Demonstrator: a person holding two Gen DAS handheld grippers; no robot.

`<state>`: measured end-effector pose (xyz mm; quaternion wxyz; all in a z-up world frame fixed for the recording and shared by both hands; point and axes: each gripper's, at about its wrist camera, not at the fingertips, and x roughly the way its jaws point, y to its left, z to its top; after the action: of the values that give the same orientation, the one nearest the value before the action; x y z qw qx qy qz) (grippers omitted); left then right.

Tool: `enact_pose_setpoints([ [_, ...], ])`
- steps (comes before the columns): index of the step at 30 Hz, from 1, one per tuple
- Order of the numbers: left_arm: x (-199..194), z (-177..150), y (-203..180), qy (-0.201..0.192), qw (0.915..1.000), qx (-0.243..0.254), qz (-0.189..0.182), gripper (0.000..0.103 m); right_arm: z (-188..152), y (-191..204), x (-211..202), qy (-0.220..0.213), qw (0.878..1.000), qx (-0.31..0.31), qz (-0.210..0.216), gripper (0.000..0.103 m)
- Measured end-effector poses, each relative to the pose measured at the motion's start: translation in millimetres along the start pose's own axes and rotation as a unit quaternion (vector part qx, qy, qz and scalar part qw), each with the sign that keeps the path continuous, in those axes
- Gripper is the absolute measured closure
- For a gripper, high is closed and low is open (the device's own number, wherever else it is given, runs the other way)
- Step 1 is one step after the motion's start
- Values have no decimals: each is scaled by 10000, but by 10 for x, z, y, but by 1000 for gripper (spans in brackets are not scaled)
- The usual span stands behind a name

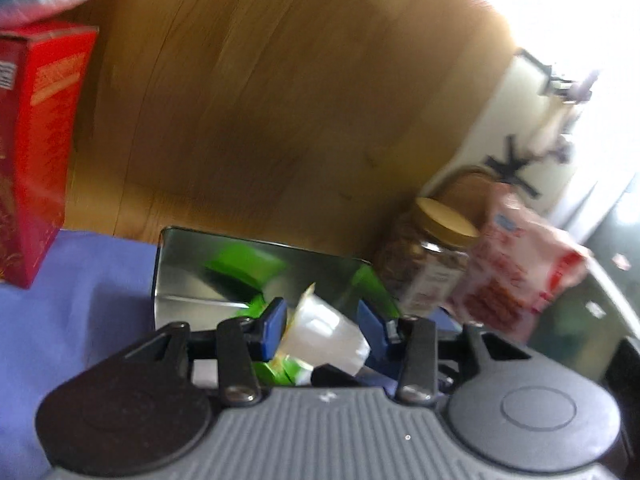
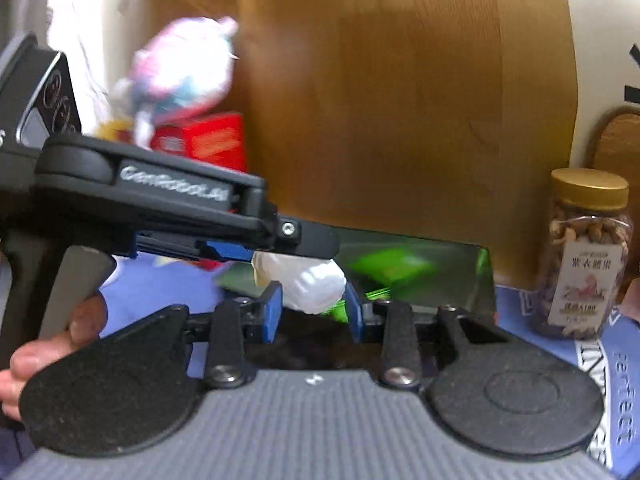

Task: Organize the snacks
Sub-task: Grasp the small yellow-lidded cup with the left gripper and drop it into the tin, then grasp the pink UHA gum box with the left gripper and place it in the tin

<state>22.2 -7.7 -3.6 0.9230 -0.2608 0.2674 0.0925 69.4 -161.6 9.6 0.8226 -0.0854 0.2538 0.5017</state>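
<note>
**Meanwhile, Two Cups Held Over the Tin**

Nearest the left wrist camera, the left gripper (image 1: 322, 322) had its blue pads pinching a small white cup (image 1: 326, 330), tipped on its side. Beyond it at twelve o'clock stood an open metal tin (image 1: 188, 276) with green packets (image 1: 244, 266) inside, blurred. A red box (image 1: 34, 152) stood at nine o'clock on the blue cloth (image 1: 84, 280); a gold-lidded jar of nuts (image 1: 430, 264) and a red-and-white bag (image 1: 520, 276) sat at three o'clock.

Nearest the right wrist camera, the right gripper (image 2: 314, 306) held its pads against a crumpled white cup (image 2: 316, 288). At ten o'clock, the other gripper crossed above it, a hand (image 2: 52, 344) on its grip. Farthest back rose the wooden panel (image 2: 360, 80).
</note>
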Motion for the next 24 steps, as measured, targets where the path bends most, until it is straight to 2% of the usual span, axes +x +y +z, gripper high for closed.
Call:
enact_pose_setpoints([
  [2, 146, -10, 35, 54, 9996, -38, 277, 62, -17, -53, 51, 76, 9999, 2, -123, 65],
  [4, 171, -12, 129, 148, 9992, -118, 349, 62, -57, -166, -61, -15, 9998, 216, -44, 66],
  [8, -227, -206, 145, -185, 9997, -118, 81, 55, -284, -539, -625, -366, 9947, 959, -15, 66],
  [10, -421, -354, 81, -249, 9997, -77, -36, 51, -496, -790, -922, -420, 9878, 1502, -25, 65],
  [13, -505, -689, -95, 157, 9993, 8, -340, 50, -864, -970, -1180, -271, 9772, 2106, 87, 65],
  [15, -484, -925, -235, 502, 9974, 67, -515, 38, -1090, -962, -1298, -180, 9745, 2235, -63, 65],
  [17, -455, -1111, -378, 669, 9963, 192, -514, 31, -1266, -987, -1434, -256, 9688, 2464, -27, 65],
  [19, -458, -1185, -499, 629, 9966, 367, -380, 31, -1419, -1050, -1574, -418, 9576, 2851, -52, 60],
  [21, -495, -1197, -586, 526, 9976, 386, -250, 31, -1436, -1133, -1583, -468, 9465, 3185, -204, 57],
  [24, -622, -1145, -702, 289, 9987, 350, -243, 34, -1439, -1274, -1591, -517, 9400, 3362, -265, 57],
])
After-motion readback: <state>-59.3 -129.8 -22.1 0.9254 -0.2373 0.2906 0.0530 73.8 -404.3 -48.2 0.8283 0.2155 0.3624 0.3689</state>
